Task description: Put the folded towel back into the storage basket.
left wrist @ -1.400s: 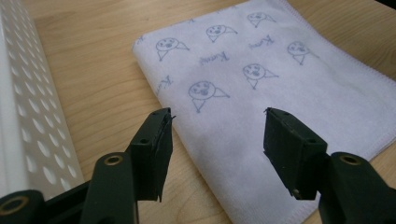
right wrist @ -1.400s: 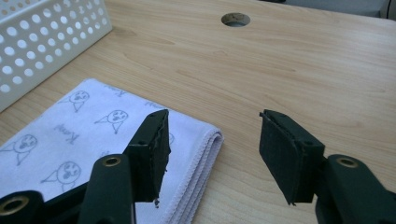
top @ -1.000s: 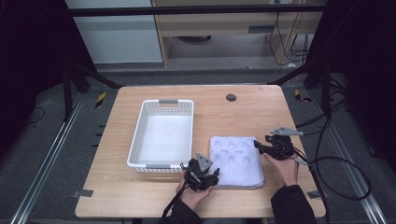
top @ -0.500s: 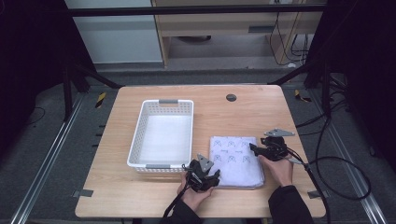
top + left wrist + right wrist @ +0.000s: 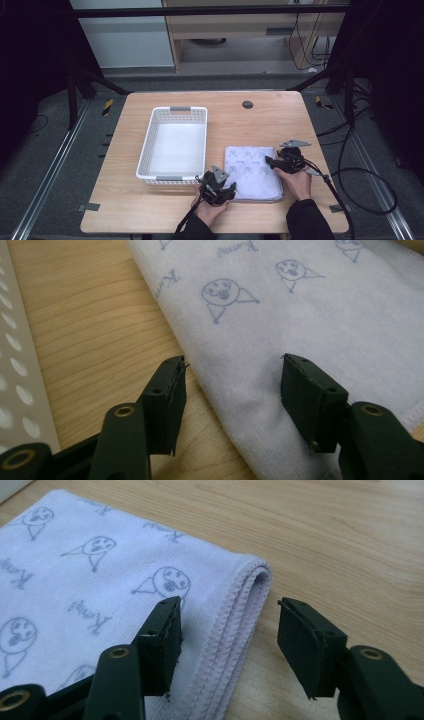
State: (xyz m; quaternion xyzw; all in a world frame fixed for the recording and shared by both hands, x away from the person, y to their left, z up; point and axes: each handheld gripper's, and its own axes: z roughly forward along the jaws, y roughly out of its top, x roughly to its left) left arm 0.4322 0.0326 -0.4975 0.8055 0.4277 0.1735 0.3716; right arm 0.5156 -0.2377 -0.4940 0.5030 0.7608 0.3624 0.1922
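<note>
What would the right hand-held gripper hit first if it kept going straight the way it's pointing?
Most likely the folded towel. The right hand-held gripper has open jaws straddling the towel's stitched edge, so going on it would probably meet that edge, though depth is hard to judge.

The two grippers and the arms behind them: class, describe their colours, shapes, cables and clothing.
The left gripper and right gripper are black, each topped by a grey three-cornered plate, with a black cable trailing off. Their fingers are flat, blocky black pads on brass-riveted links. The person wears dark sleeves.
</note>
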